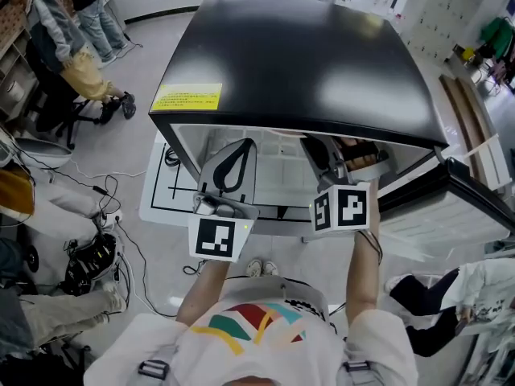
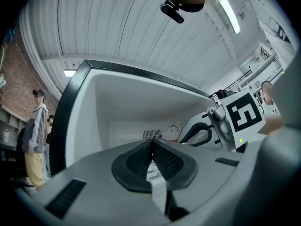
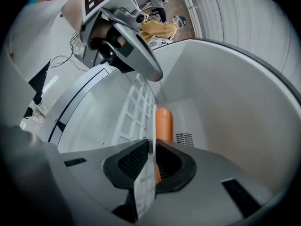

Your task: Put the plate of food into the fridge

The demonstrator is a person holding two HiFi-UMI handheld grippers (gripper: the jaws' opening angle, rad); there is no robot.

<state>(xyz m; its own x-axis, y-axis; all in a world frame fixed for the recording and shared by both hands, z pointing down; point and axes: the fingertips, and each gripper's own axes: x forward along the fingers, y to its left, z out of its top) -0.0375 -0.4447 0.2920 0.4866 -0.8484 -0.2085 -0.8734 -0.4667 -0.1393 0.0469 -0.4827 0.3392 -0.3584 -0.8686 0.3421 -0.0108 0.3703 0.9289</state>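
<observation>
Placing step: the right claw [image 3: 153,144], nearly closed, pinches the rim of the clear plate [image 3: 145,187] inside the fridge [image 3: 235,102]; the left claw [image 2: 151,144] is closed and empty. Next: settle the plate and release.

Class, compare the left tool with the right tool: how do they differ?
The left tool is shut on nothing; the right tool grips a clear plate by its edge. In the head view the left tool's jaws show; the right tool's hide under the fridge top. Both point into it.
</observation>
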